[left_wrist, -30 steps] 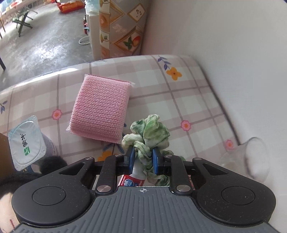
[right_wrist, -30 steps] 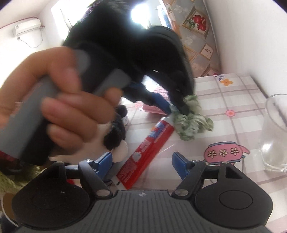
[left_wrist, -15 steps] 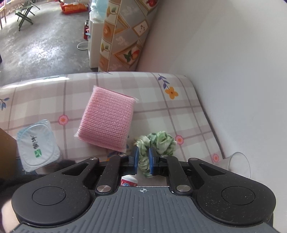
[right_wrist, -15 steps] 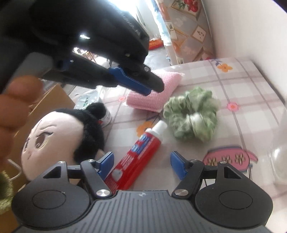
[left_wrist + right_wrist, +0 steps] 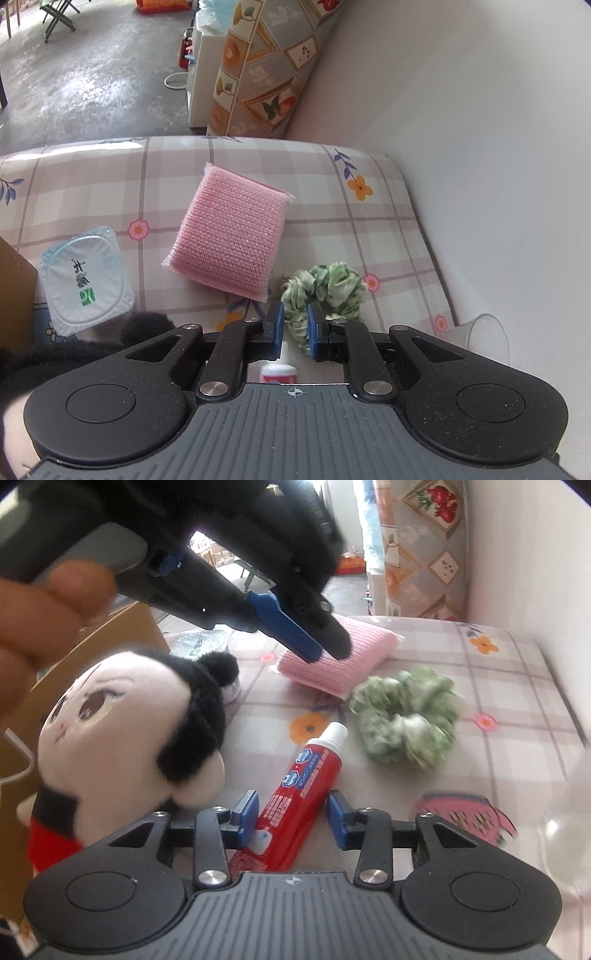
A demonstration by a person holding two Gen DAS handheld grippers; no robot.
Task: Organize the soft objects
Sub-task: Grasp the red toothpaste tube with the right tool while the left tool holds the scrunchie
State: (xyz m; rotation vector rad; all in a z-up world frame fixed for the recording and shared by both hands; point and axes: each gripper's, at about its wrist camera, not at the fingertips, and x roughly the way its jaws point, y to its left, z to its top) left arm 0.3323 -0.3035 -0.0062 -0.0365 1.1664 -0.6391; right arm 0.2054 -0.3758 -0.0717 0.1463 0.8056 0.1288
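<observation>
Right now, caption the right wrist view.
Right gripper straddles toothpaste tube, plush doll beside, scrunchie beyond.

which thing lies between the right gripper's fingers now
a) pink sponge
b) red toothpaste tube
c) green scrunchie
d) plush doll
b: in the right wrist view the red toothpaste tube lies between the blue fingers of the right gripper, while the green scrunchie, pink sponge and plush doll lie outside them.

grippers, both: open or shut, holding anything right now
Left gripper: shut, holding nothing.
Right gripper: jaws have just been closing, with the red plastic toothpaste tube between them; whether they grip it cannot be told.
</observation>
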